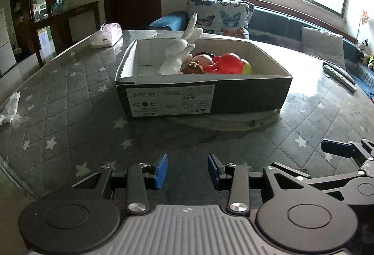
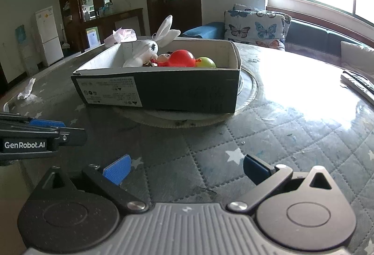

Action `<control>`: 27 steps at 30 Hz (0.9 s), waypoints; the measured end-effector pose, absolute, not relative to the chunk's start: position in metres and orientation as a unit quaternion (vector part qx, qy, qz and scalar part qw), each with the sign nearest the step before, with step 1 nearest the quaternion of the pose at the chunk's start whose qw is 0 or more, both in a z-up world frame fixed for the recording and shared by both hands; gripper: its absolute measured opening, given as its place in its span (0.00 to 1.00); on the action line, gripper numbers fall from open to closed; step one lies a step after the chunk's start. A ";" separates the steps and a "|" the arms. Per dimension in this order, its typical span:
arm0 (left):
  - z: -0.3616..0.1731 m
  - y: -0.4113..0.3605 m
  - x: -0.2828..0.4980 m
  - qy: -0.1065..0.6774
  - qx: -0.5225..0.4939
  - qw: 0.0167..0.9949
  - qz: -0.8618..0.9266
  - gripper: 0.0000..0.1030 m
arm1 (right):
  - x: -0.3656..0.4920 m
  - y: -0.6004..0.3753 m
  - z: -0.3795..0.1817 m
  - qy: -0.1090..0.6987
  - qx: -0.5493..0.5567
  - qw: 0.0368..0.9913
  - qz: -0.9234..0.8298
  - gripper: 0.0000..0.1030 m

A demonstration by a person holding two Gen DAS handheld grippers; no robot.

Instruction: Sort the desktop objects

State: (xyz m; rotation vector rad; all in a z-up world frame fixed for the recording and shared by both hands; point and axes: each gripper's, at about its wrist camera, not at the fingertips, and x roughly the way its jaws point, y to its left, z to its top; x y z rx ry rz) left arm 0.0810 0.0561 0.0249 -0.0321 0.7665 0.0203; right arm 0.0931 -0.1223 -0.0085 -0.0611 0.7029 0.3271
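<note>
A dark cardboard box (image 1: 245,96) (image 2: 187,93) stands on a round mat in the middle of the table. In it lie a white plush rabbit (image 1: 177,54) (image 2: 149,49), a red plastic toy (image 1: 228,63) (image 2: 182,58), a yellow-green ball (image 1: 247,67) (image 2: 205,62) and a small doll (image 1: 203,59). My left gripper (image 1: 187,171) is open and empty, low over the table in front of the box. My right gripper (image 2: 187,168) is open wider and empty, beside it to the right.
The table (image 1: 70,103) has a quilted grey star cloth under glass. A tissue pack (image 1: 106,35) lies at the far left, a crumpled tissue (image 1: 10,108) at the left edge, remote controls (image 1: 340,74) at the right. A sofa with a butterfly cushion (image 1: 219,16) stands behind.
</note>
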 end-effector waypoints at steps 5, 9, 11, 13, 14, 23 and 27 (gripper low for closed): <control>0.022 0.056 0.082 0.380 -0.013 0.925 0.023 0.39 | 0.092 -0.122 -0.009 0.344 -0.033 0.925 0.158 1.00; 0.022 0.055 0.082 0.381 -0.009 0.924 0.021 0.39 | 0.093 -0.121 -0.010 0.345 -0.038 0.925 0.155 1.00; 0.022 0.054 0.082 0.381 -0.009 0.924 0.018 0.39 | 0.093 -0.120 -0.009 0.345 -0.039 0.925 0.156 1.00; 0.021 0.055 0.083 0.381 -0.012 0.924 0.016 0.39 | 0.093 -0.119 -0.009 0.345 -0.042 0.925 0.154 1.00; 0.021 0.055 0.083 0.382 -0.013 0.924 0.015 0.39 | 0.093 -0.118 -0.009 0.345 -0.043 0.925 0.153 1.00; 0.022 0.057 0.085 0.361 -0.013 0.932 0.022 0.39 | 0.094 -0.114 -0.009 0.344 -0.049 0.926 0.150 1.00; 0.021 0.057 0.088 0.350 -0.007 0.936 0.035 0.39 | 0.095 -0.115 -0.009 0.344 -0.046 0.926 0.147 1.00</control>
